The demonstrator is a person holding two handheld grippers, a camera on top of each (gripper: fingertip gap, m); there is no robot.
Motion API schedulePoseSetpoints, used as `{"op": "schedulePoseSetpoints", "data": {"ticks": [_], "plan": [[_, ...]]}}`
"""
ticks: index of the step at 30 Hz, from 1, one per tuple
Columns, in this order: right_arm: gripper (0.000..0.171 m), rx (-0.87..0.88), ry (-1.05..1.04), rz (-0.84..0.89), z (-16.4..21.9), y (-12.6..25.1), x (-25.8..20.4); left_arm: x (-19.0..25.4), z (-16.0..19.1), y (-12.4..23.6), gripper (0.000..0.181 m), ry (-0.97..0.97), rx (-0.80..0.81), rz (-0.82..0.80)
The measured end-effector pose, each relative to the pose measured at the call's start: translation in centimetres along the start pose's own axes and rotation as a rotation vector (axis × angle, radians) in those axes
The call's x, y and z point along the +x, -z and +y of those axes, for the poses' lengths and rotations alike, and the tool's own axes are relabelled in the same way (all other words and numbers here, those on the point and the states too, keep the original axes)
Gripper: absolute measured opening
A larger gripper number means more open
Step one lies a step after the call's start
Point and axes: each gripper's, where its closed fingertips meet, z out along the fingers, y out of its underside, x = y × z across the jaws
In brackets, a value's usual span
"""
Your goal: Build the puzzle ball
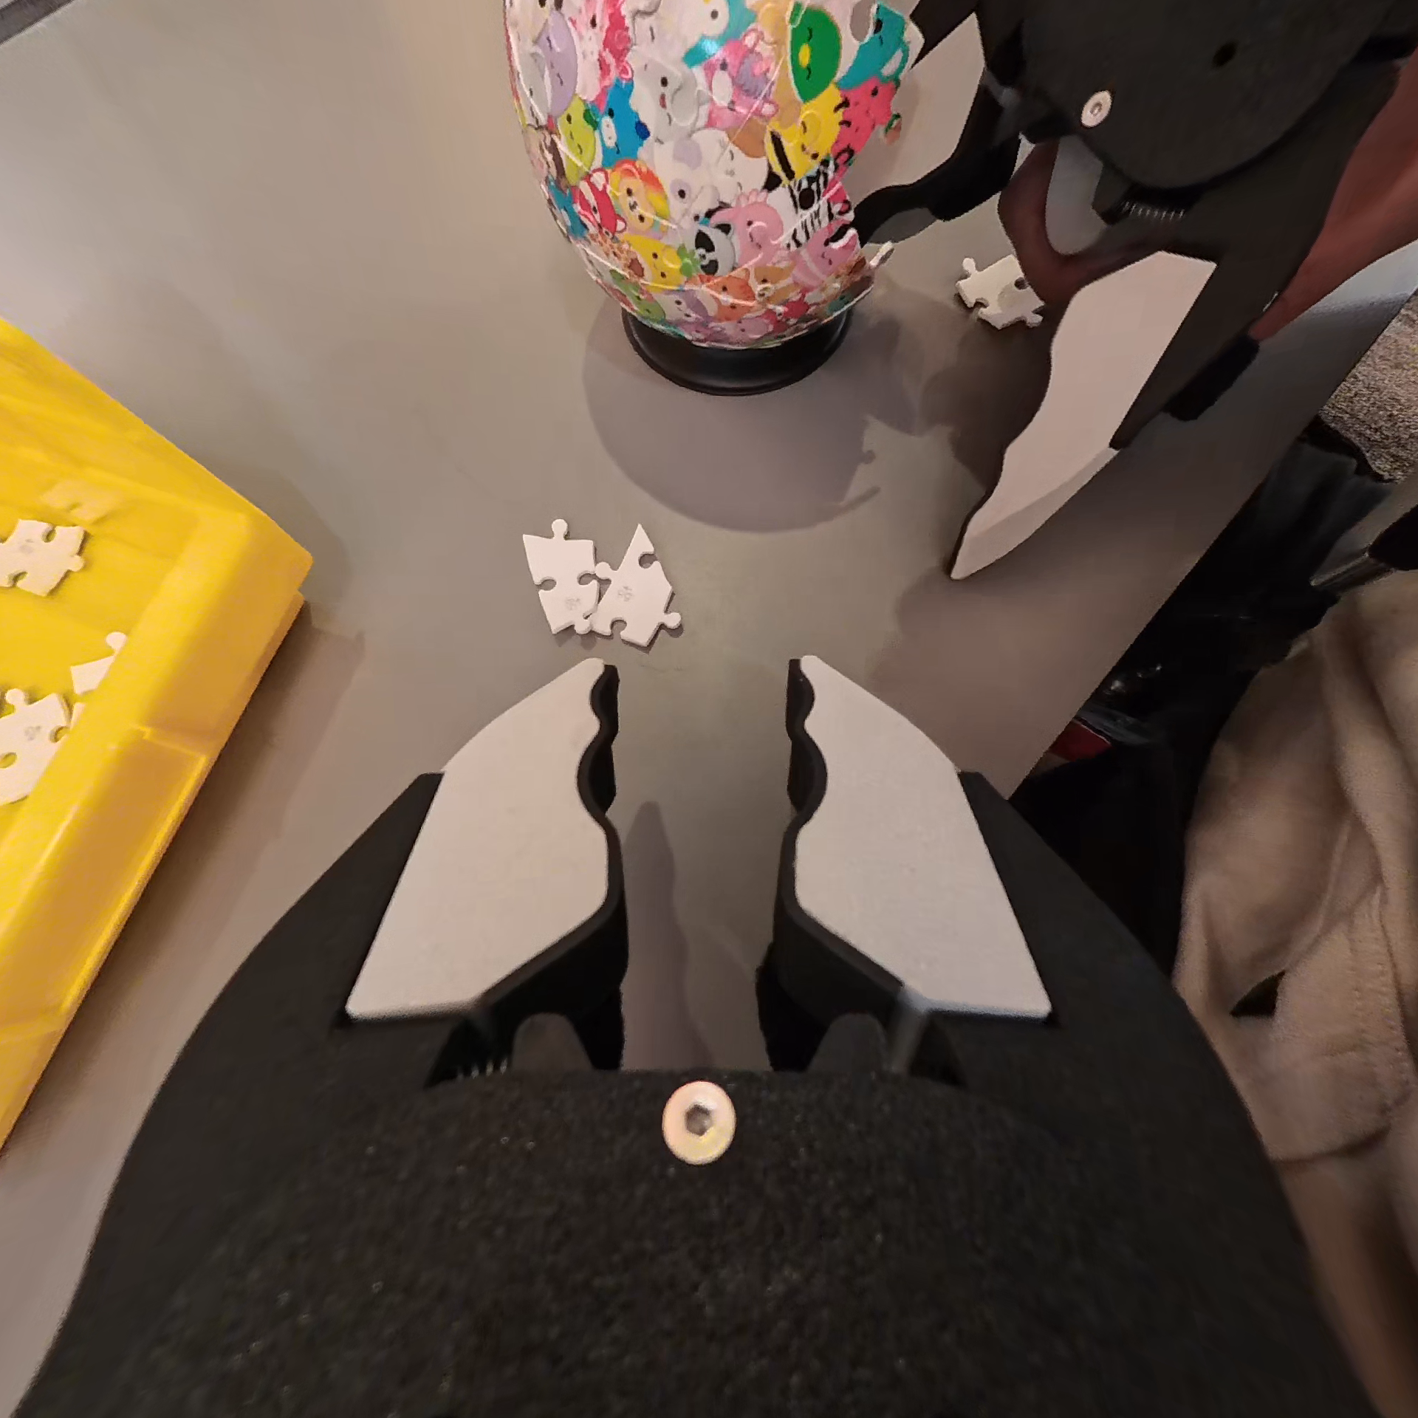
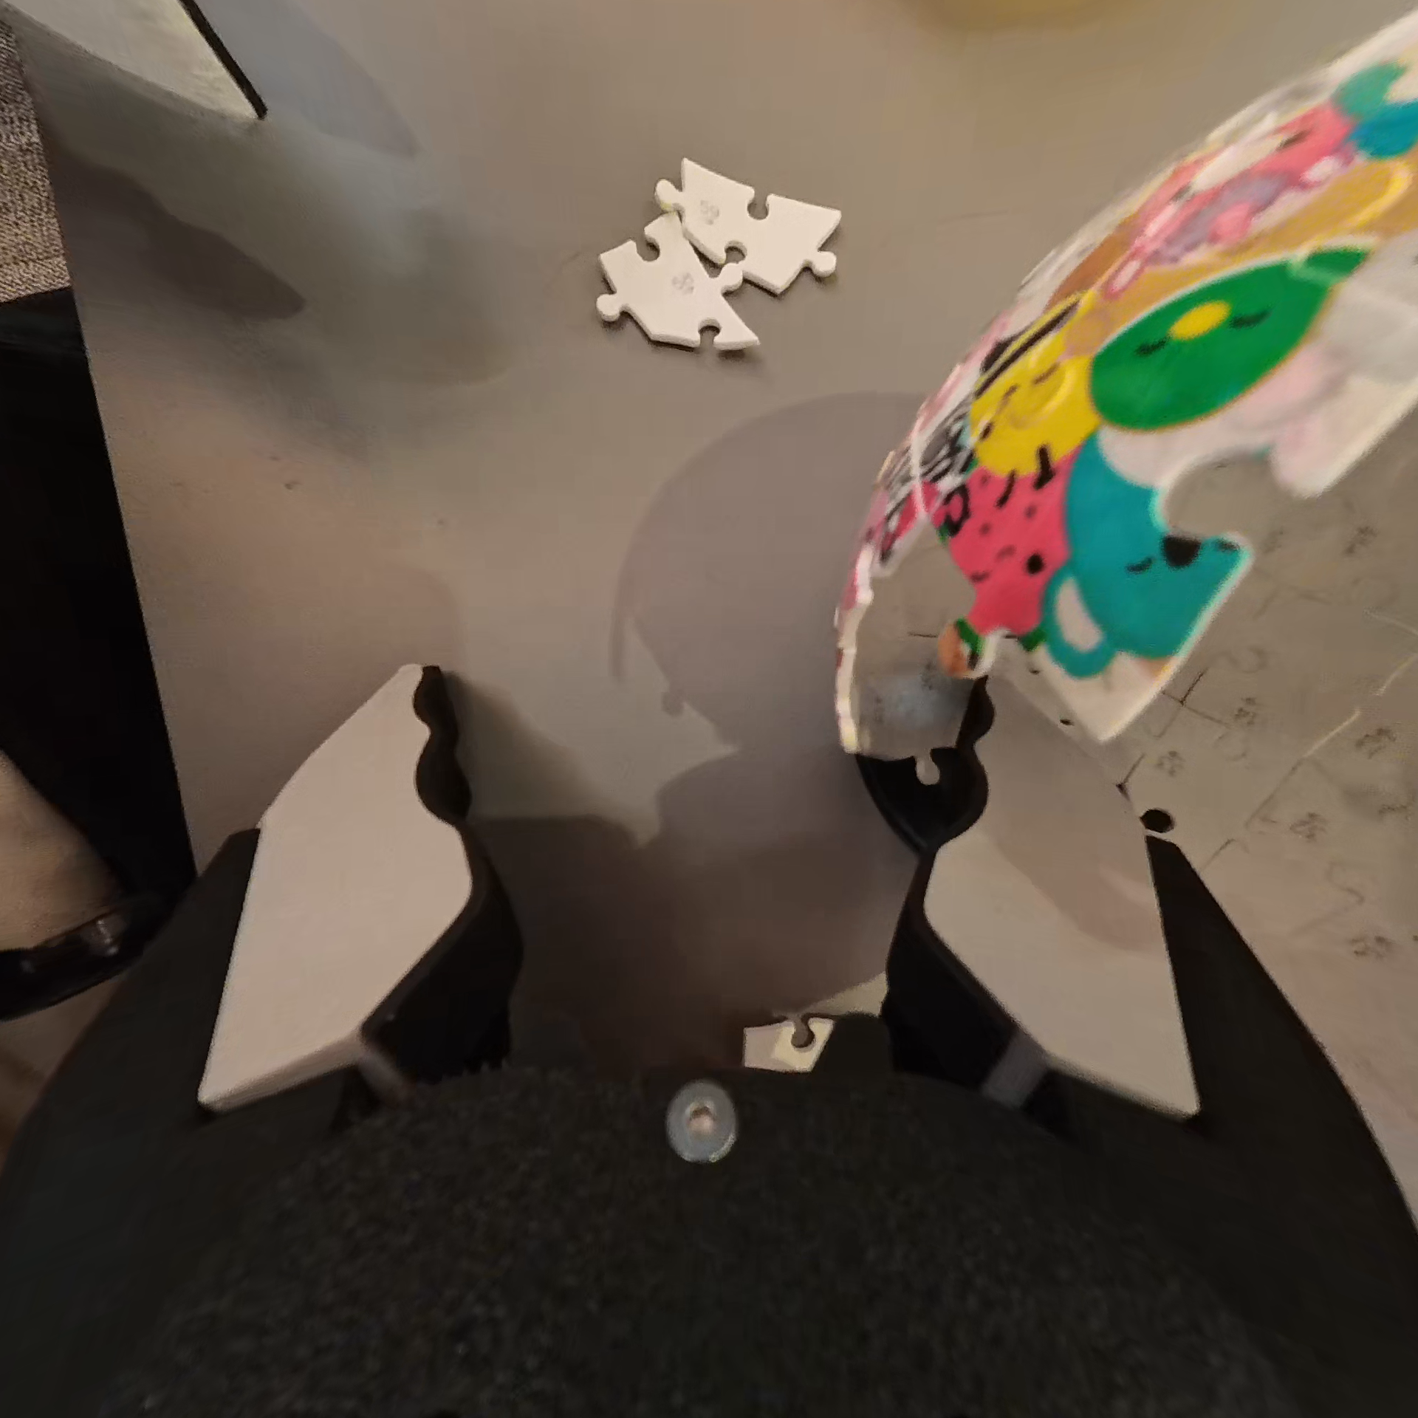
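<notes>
A grey table [image 1: 307, 307] fills both views. At nine o'clock in the left wrist view sits a yellow tray [image 1: 153, 652] holding white pieces. The colourful puzzle ball [image 1: 690, 169], partly built with an open gap, stands on a black ring base [image 1: 737, 361] at twelve o'clock. The right gripper [image 2: 706, 690] has its jaws wide apart and empty, one finger at the ball's open edge. The left gripper [image 1: 702, 675] is parted, empty, just behind two face-down joined pieces [image 1: 602, 583]. A lone piece [image 1: 997, 291] lies at two o'clock.

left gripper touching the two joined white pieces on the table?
Apart. Left wrist view: bare table shows between the open left gripper and the joined white pieces.
</notes>
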Motion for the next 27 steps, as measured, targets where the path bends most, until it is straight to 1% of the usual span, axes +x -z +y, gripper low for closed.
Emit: {"op": "schedulePoseSetpoints", "data": {"ticks": [4,6,10,13,18,20,27], "plan": [[0.123,-0.024,0.021,0.003,0.07,0.17,0.04,0.16,-0.07,-0.07,0.042,0.001,-0.003,0.008],[0.129,-0.042,0.027,0.026,0.15,0.27,0.24,0.17,-0.05,-0.07,0.042,0.002,-0.006,0.011],[0.137,-0.073,0.007,0.007,0.11,-0.14,-0.14,0.12,-0.05,-0.01,0.042,-0.002,-0.010,0.014],[0.142,-0.087,0.034,0.018,-0.19,-0.29,0.00,0.04,-0.02,0.01,0.042,-0.001,-0.010,0.017],[0.145,-0.113,0.007,-0.029,0.09,-0.64,-0.35,-0.26,0.26,-0.17,0.042,0.001,-0.018,0.018],[0.148,-0.118,0.010,-0.033,0.15,-0.63,-0.41,-0.36,0.24,-0.20,0.042,0.007,-0.014,0.022],[0.149,-0.127,0.016,-0.039,0.25,-0.58,-0.39,-0.48,0.03,-0.42,0.042,0.003,-0.012,0.031]]}}
